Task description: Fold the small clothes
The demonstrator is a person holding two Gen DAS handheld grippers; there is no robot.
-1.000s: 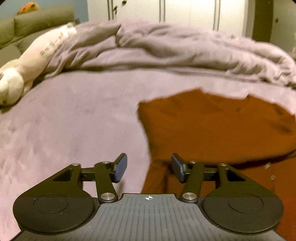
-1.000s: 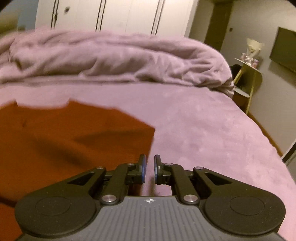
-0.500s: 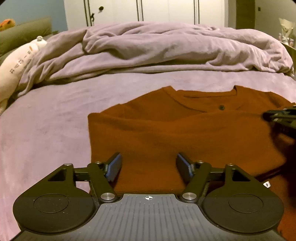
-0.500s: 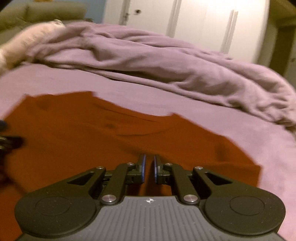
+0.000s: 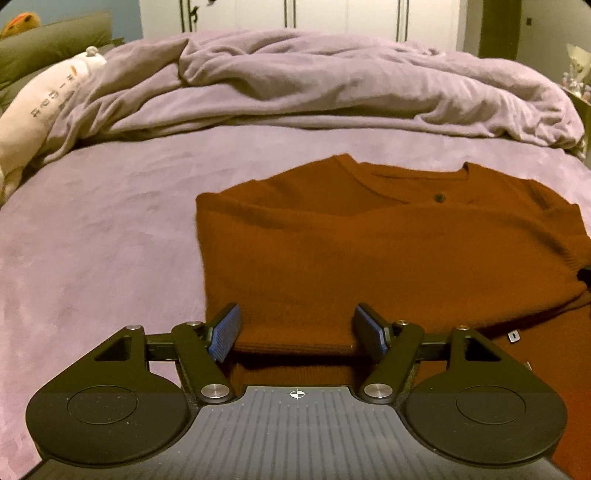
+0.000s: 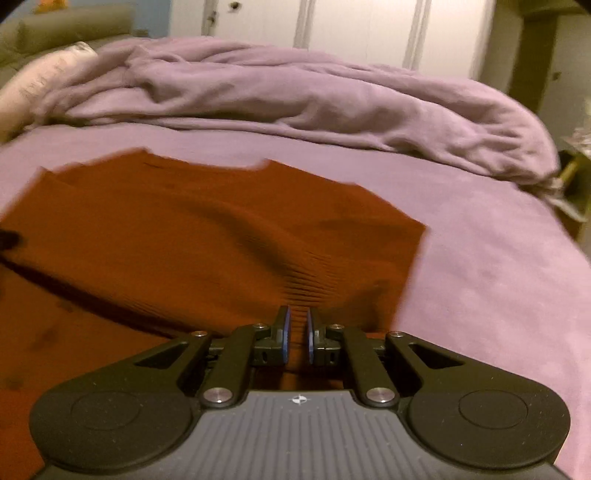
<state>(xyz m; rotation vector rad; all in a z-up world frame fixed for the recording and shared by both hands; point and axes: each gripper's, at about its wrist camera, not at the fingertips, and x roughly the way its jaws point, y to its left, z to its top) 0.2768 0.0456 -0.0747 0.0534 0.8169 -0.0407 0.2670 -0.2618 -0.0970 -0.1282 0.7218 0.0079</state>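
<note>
A rust-orange knit top (image 5: 369,251) lies on the purple bed, its lower part folded up over the body; a small button shows under the neckline. My left gripper (image 5: 297,328) is open, its jaws either side of the folded edge near the top's left side. My right gripper (image 6: 297,328) is shut on the top (image 6: 221,240), pinching ribbed fabric that bunches into wrinkles at the pads. Its tip barely shows at the right edge of the left wrist view.
A rumpled purple duvet (image 5: 332,81) is heaped across the far side of the bed. A long cream plush toy (image 5: 40,110) lies at the far left. White wardrobe doors (image 6: 351,33) stand behind. A small side table (image 6: 576,177) is at the right.
My left gripper swung right from the bare sheet to the top's folded edge and opened wider. My right gripper stayed shut, carried fabric over and now bunches it at the right side.
</note>
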